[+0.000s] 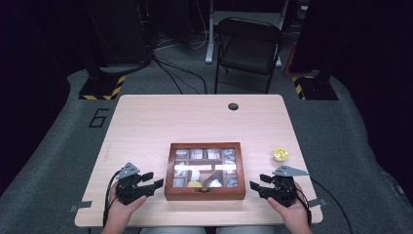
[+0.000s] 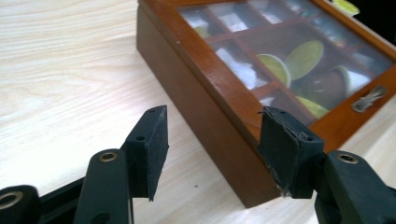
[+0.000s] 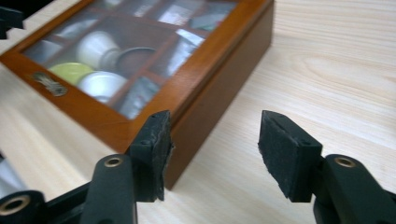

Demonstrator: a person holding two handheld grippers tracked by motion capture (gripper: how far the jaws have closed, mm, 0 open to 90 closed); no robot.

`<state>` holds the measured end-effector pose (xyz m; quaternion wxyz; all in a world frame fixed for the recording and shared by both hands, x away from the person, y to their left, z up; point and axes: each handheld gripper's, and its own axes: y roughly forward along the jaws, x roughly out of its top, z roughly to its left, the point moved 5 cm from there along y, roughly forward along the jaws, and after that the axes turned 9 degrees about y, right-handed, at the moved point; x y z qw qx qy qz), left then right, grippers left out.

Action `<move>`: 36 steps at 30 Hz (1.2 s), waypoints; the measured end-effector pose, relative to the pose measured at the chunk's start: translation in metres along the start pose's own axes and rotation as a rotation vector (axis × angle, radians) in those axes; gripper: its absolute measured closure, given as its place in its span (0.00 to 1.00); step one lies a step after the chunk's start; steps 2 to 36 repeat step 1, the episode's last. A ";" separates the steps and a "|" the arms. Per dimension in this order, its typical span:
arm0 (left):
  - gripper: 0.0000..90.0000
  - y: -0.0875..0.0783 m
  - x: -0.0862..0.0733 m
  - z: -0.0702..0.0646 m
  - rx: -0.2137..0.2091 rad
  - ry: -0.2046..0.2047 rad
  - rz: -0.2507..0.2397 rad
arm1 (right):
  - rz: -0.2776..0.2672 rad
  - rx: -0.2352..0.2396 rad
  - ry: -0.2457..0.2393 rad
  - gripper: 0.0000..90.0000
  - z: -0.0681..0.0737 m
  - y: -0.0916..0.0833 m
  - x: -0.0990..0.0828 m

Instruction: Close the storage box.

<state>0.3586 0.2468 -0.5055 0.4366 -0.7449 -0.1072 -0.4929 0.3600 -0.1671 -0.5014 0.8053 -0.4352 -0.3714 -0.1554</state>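
Note:
A brown wooden box (image 1: 185, 193) with a glass lid divided into compartments lies shut on the near middle of the table (image 1: 195, 117). Through the glass I see round capsules, white, yellow-green and dark. A metal clasp (image 2: 369, 99) sits on its front edge. My left gripper (image 1: 155, 179) rests on the table just left of the box's front left corner, jaws apart, nothing between the pads. My right gripper (image 1: 257, 182) mirrors it off the front right corner, also open and empty. In the left gripper view the box corner (image 2: 243, 186) lies just beyond the left gripper (image 2: 212, 140); in the right gripper view the box side (image 3: 205, 93) lies beyond the right gripper (image 3: 215, 140).
A small yellow capsule (image 1: 280, 154) sits on the table right of the box. A round cable hole (image 1: 233, 106) is near the far edge. A black folding chair (image 1: 248, 46) stands behind the table. Cables trail from both grippers over the near edge.

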 end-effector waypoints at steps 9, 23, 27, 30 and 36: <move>0.46 0.000 0.000 0.000 0.000 0.000 0.000 | 0.000 0.015 -0.013 0.46 0.004 0.000 -0.001; 0.46 0.000 0.000 0.000 0.000 0.000 0.000 | 0.000 0.015 -0.013 0.46 0.004 0.000 -0.001; 0.46 0.000 0.000 0.000 0.000 0.000 0.000 | 0.000 0.015 -0.013 0.46 0.004 0.000 -0.001; 0.46 0.000 0.000 0.000 0.000 0.000 0.000 | 0.000 0.015 -0.013 0.46 0.004 0.000 -0.001; 0.46 0.000 0.000 0.000 0.000 0.000 0.000 | 0.000 0.015 -0.013 0.46 0.004 0.000 -0.001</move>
